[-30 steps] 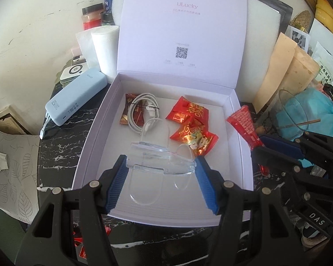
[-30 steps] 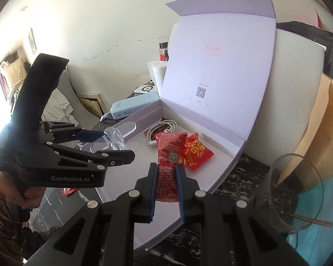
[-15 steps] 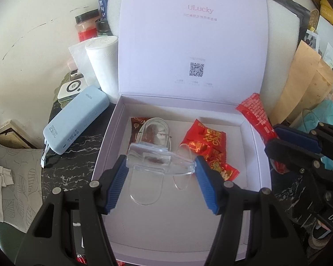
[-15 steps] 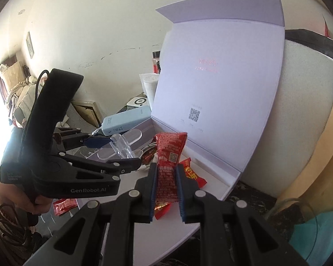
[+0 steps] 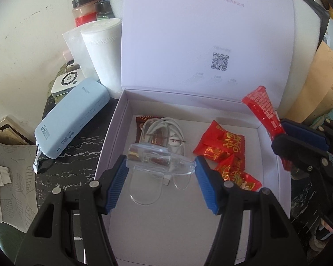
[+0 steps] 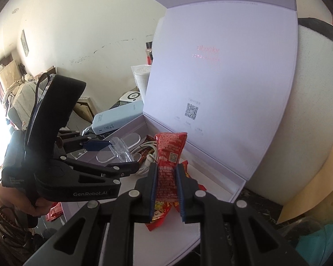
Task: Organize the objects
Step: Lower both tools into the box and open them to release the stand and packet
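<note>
A white open box [image 5: 113, 133] with an upright lid [image 5: 206, 40] holds a white cable [image 5: 164, 130], a brown packet [image 5: 142, 122] and red candy packets [image 5: 224, 146]. My left gripper [image 5: 159, 166] is shut on a clear plastic stand [image 5: 153, 161] and holds it over the box floor. My right gripper [image 6: 166, 177] is shut on a long red sachet [image 6: 169, 153] above the box's right side; it also shows in the left wrist view [image 5: 264, 110]. The left gripper and stand also show in the right wrist view [image 6: 119, 150].
A light blue power bank [image 5: 73, 117] lies left of the box on the black marble table [image 5: 73, 166]. White cups [image 5: 104, 51], jars [image 5: 86, 11] and a small white device [image 5: 66, 83] stand behind it. Brown paper bags [image 5: 322, 84] and foam [image 6: 308, 88] stand right.
Both grippers have moved forward over the box with their loads. The red sachet has come in over the box's right side, and the clear stand sits nearer the cable.
</note>
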`<state>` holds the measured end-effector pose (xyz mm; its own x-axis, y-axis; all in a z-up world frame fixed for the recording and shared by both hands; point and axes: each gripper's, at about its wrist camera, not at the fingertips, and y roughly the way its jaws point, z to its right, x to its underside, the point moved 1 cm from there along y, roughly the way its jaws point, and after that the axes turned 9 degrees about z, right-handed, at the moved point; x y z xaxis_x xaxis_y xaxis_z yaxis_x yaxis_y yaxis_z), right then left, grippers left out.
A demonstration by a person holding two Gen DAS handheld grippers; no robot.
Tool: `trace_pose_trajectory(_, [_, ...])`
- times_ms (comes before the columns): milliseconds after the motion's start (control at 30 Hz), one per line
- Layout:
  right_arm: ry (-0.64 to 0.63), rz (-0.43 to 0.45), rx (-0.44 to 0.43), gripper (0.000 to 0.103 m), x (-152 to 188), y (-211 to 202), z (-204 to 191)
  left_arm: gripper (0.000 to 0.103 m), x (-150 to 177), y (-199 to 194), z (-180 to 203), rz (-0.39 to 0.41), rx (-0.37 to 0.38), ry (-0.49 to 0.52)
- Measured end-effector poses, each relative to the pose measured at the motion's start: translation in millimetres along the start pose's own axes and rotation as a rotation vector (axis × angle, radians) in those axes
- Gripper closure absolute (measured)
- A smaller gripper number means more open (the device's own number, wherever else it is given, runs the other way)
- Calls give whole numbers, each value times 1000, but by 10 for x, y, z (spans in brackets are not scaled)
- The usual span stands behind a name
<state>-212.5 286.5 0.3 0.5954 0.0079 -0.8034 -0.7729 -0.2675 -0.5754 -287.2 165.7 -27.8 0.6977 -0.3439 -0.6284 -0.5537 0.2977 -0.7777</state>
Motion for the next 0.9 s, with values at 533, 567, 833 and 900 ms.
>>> trace_pose_trajectory(533, [33, -59, -12, 87, 84, 386, 50, 43, 79, 287, -2, -56, 39, 7])
trace_pose_trajectory(567, [33, -61, -12, 87, 85, 392, 57, 43, 85, 300, 5, -59, 40, 6])
trace_pose_trajectory(833, [49, -79, -7, 87, 131, 388, 73, 43, 107, 312, 114, -47, 34, 22])
trace_pose_trajectory(900, [43, -76, 1, 85, 124, 359, 66, 43, 106, 310, 146, -42, 26, 30])
